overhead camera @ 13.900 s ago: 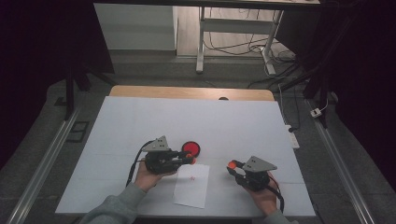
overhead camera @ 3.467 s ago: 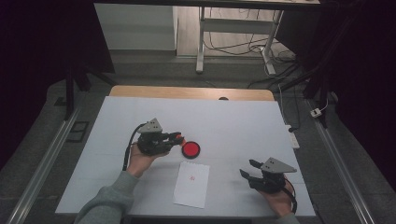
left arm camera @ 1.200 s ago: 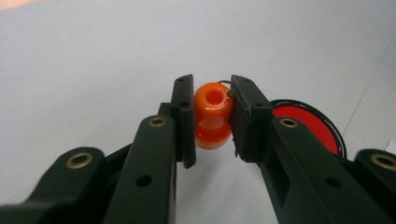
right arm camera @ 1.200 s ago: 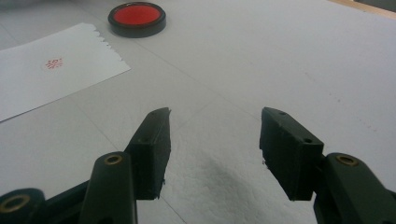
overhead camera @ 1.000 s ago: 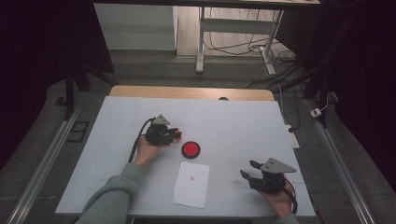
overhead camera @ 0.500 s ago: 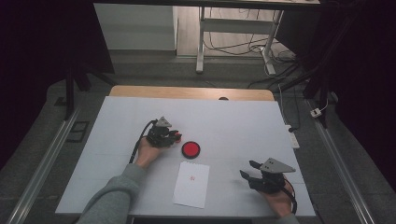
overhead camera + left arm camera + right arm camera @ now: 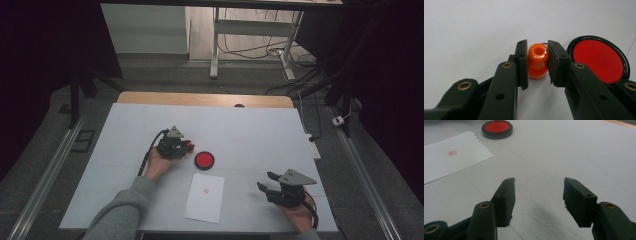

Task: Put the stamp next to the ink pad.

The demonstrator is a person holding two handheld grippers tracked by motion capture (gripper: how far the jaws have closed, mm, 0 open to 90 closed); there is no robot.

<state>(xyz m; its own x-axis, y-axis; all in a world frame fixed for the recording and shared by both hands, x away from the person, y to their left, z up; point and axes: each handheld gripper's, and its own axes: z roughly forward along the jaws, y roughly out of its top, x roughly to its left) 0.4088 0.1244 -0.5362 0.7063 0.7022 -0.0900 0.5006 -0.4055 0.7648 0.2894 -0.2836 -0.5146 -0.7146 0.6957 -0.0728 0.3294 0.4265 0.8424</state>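
White paper lies nearest the person on the bench, and it already carries 1 small red stamp mark near its upper middle, so the stamping itself looks done. Low at the right, the right gripper rests on the bench well apart from the sheet, its jaws standing apart with nothing between them.

Past the paper sits the round ink pad, a red disc in a black rim, uncovered. Just beside it, on its far left, the left gripper holds the stamp against the bench surface; the left gripper view shows the 2 jaws pressed on either side of it, clamped.

Judging from this, what remains is to let go of the stamp and draw the hand away.

The stamp is a small, glossy orange plastic knob, waisted like a bell, with a round hollow in the end facing the camera and a wider base.
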